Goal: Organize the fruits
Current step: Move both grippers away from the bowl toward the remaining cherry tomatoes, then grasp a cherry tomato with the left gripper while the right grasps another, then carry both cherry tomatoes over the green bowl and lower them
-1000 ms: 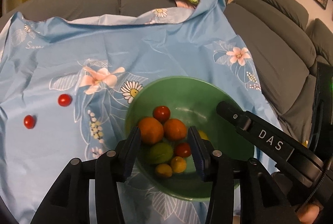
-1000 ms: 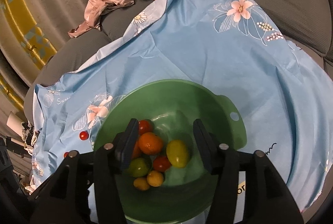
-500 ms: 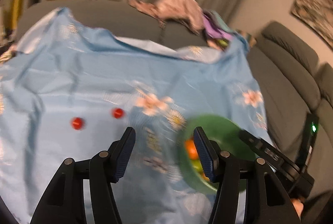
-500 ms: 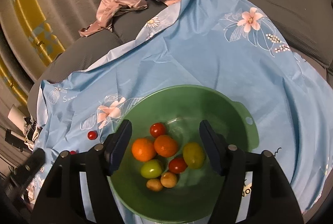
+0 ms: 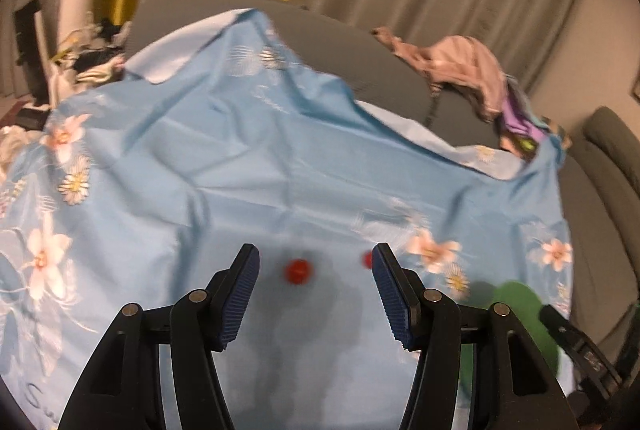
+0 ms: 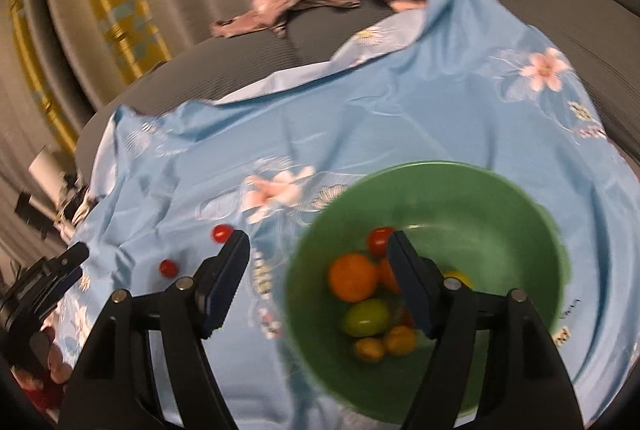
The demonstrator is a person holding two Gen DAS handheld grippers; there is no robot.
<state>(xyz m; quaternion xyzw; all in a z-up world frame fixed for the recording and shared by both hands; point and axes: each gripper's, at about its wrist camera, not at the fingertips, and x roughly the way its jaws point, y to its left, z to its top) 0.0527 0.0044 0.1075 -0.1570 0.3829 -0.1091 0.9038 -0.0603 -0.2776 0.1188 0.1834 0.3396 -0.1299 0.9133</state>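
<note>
Left gripper [image 5: 316, 294] fingers spread wide, nothing held, hanging over blue floral cloth [image 5: 240, 166]. One red cherry tomato [image 5: 298, 271] sits on cloth between fingers, second tomato [image 5: 367, 259] just beside right finger. Right gripper [image 6: 318, 278] also released and empty, over rim of green bowl [image 6: 460, 186]. Bowl holds orange fruit [image 6: 353, 277], green fruit [image 6: 366, 317], few small tomatoes. Pretty blurry tbh.

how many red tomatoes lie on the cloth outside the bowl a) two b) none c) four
a: two red tomatoes lie on the blue cloth, left of the green bowl; the left claw is open over them.
</note>
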